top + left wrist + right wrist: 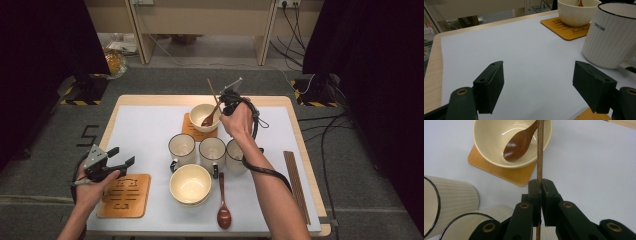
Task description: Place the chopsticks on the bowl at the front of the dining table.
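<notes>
In the high view, the right claw (pixel 226 98) is seen held over the far bowl (pixel 202 116), which sits on a wooden mat (pixel 192 131). A thin brown stick (pixel 213 91), most likely a chopstick, is pinched in this claw and points up and away, with its low part close to the bowl's rim. A brown spoon (pixel 209 118) lies in that bowl. More sticks (pixel 296 185) are laid along the right side of the table (pixel 150 125). Three white cups are lined up in the middle, a second bowl (pixel 189 183) and a second spoon (pixel 223 209) are nearer the person, and the left claw (pixel 117 160) is parked over a near mat (pixel 125 195). In the left gripper view, the left claw (pixel 537 82) is spread wide with nothing in it, above the bare table, with a ribbed cup (pixel 610 37) close on one side. In the right gripper view, the right claw (pixel 541 187) is closed tight on the stick (pixel 540 152), which runs straight up across the rim of the bowl (pixel 489 142). The stick is judged to be light, stiff and smooth, so it could swing or slip in a hold at one spot. A grip nearer its middle would keep it steadier, and it should be lowered gently so the bowl is not knocked.
</notes>
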Demonstrator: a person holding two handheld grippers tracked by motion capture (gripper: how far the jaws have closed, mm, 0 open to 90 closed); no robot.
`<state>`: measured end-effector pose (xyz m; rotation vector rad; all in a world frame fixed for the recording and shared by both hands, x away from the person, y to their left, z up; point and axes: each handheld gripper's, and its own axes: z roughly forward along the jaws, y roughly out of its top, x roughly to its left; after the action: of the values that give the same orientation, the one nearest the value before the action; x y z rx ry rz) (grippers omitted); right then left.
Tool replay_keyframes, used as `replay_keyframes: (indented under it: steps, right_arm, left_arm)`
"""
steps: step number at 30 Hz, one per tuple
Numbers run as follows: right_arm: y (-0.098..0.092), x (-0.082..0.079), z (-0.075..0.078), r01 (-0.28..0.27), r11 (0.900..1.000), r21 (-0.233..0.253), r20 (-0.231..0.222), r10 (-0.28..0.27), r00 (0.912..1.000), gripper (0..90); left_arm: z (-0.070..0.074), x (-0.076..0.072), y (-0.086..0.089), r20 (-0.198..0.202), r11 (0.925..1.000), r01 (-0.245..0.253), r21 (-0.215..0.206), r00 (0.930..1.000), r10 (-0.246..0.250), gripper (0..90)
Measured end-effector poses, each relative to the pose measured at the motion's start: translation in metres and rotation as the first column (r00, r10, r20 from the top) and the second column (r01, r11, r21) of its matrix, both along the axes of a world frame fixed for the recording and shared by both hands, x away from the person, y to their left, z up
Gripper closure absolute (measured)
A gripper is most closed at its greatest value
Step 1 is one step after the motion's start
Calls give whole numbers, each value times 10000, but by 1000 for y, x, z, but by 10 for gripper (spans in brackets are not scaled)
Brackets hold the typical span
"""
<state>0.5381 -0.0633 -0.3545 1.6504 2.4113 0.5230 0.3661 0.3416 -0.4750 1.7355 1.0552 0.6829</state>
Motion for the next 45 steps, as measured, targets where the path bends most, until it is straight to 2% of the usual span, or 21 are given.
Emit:
replay_keyframes:
  steps: [45]
  right_arm:
    - [9,11,-15,-153,9997,-169,-219,150,9996,862]
  left_arm:
    - [0,0,1,12,10000,-22,-38,10000,22,247]
